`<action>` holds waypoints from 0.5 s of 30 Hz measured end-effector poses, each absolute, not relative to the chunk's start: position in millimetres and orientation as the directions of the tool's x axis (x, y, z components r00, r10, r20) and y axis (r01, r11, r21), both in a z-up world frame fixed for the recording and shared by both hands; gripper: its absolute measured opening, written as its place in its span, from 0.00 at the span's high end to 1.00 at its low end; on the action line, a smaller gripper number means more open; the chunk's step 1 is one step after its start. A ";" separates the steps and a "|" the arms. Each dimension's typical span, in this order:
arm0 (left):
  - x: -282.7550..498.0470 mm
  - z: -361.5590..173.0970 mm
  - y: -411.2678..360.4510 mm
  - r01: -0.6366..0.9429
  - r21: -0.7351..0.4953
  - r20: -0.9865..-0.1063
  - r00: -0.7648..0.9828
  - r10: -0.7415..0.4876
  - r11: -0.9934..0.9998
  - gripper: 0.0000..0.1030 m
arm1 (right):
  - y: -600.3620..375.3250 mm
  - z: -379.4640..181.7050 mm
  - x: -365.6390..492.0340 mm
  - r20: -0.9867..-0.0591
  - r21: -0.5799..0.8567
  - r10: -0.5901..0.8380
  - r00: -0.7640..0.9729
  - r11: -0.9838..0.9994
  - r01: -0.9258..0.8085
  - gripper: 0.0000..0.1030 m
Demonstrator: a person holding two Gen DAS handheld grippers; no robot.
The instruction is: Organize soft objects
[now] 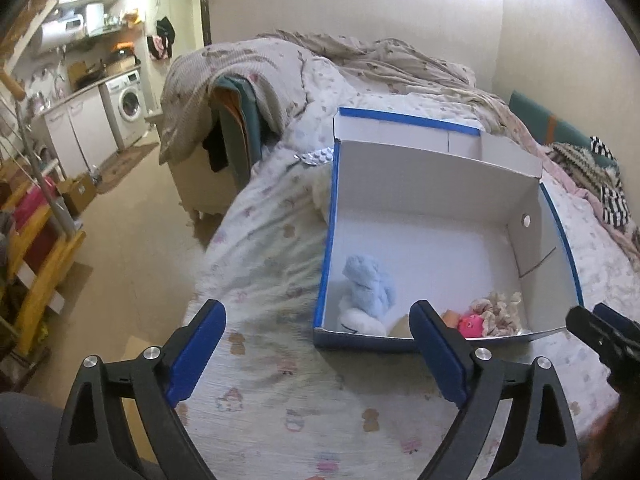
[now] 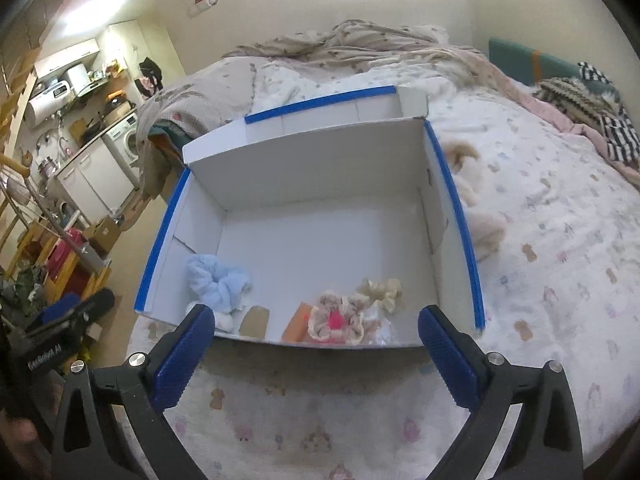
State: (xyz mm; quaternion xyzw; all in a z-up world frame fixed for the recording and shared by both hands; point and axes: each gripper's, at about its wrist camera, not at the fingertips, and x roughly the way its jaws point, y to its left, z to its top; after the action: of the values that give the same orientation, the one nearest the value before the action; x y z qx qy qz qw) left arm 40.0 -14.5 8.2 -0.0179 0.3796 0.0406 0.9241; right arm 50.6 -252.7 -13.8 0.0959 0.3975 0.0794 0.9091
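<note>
Bedroom quilt [image 2: 540, 240] bears a white box [image 2: 320, 168] holding a blue plush [image 2: 218, 280]; left gripper [image 1: 318, 344] and right gripper [image 2: 312, 344] gape, grasping nothing.

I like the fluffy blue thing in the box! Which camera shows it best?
The left wrist view shows the fluffy blue thing best: it lies unblocked in the box. In the right wrist view it sits nearer the frame's edge, and the right gripper's finger covers its lower end.
</note>
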 end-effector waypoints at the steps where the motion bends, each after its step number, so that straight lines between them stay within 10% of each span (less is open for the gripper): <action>1: 39.2 8.7 -15.4 -0.081 -0.006 -0.703 0.709 0.053 0.997 0.11 | -251.7 -13.7 45.0 -0.698 0.237 0.219 0.681 0.969 -0.069 0.00; 15: 33.1 9.0 -25.6 -0.025 0.009 -0.699 0.715 0.024 1.000 0.10 | -229.1 -15.2 21.5 -0.660 0.118 0.120 0.741 0.992 -0.055 0.00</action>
State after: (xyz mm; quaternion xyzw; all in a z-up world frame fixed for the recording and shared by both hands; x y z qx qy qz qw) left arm 33.1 -25.6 9.0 -0.0005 0.3775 0.0133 0.9259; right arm 21.5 -229.1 -15.2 0.0451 0.3566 0.0469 0.9320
